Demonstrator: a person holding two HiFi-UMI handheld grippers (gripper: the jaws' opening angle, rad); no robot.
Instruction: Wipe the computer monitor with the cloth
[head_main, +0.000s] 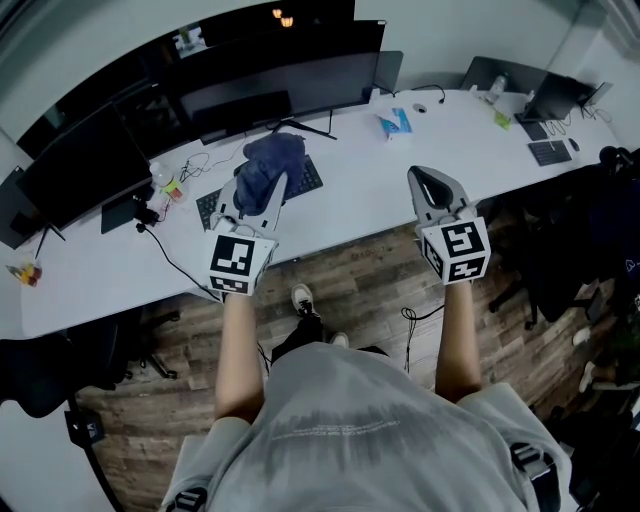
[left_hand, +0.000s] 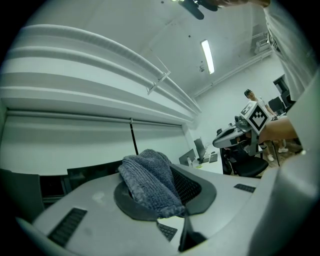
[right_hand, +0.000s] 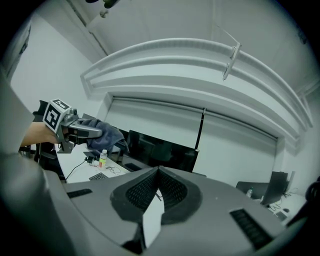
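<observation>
A blue-grey cloth (head_main: 271, 162) is bunched in my left gripper (head_main: 262, 192), which is shut on it above the white desk (head_main: 370, 205). In the left gripper view the cloth (left_hand: 150, 182) fills the space between the jaws and drapes over them. A wide dark monitor (head_main: 290, 85) stands at the back of the desk, beyond the cloth and apart from it. My right gripper (head_main: 428, 183) hovers at the desk's front edge, shut with nothing in it. The right gripper view shows the monitor (right_hand: 160, 150) ahead and the cloth (right_hand: 110, 134) to the left.
A black keyboard (head_main: 309, 181) lies under the cloth. A second monitor (head_main: 70, 165) stands at the left, with cables and a small bottle (head_main: 157, 175) near it. A blue packet (head_main: 396, 122) lies at centre right. A laptop (head_main: 555, 98) and chairs are at the far right.
</observation>
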